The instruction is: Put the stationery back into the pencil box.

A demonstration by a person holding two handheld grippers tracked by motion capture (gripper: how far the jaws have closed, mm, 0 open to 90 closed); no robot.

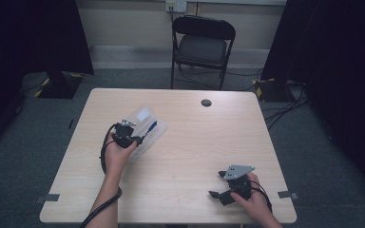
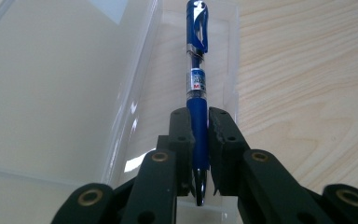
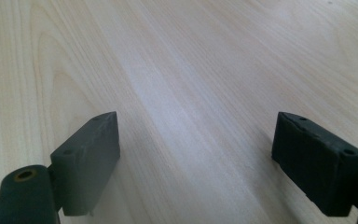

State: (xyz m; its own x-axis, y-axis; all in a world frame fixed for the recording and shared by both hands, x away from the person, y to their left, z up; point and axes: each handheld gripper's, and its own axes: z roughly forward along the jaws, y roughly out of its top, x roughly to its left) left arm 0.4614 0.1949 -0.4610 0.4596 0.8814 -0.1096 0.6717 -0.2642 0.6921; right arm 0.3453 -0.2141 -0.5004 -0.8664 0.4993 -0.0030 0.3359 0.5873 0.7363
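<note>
Carrying: left tongs [image 2: 200, 140] clamped on blue pen [image 2: 197, 88] over clear case [image 1: 145, 126], likely placing next; right tongs [image 3: 205, 158] apart, idle.

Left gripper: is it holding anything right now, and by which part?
Yes. The left gripper is shut on the blue pen, clamped on its dark blue grip section near the tip, over the clear plastic box. The right gripper is open, holding nothing.

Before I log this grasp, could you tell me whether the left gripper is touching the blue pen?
Touching. In the left gripper view, the left gripper has both fingers pressed against the blue pen.
</note>
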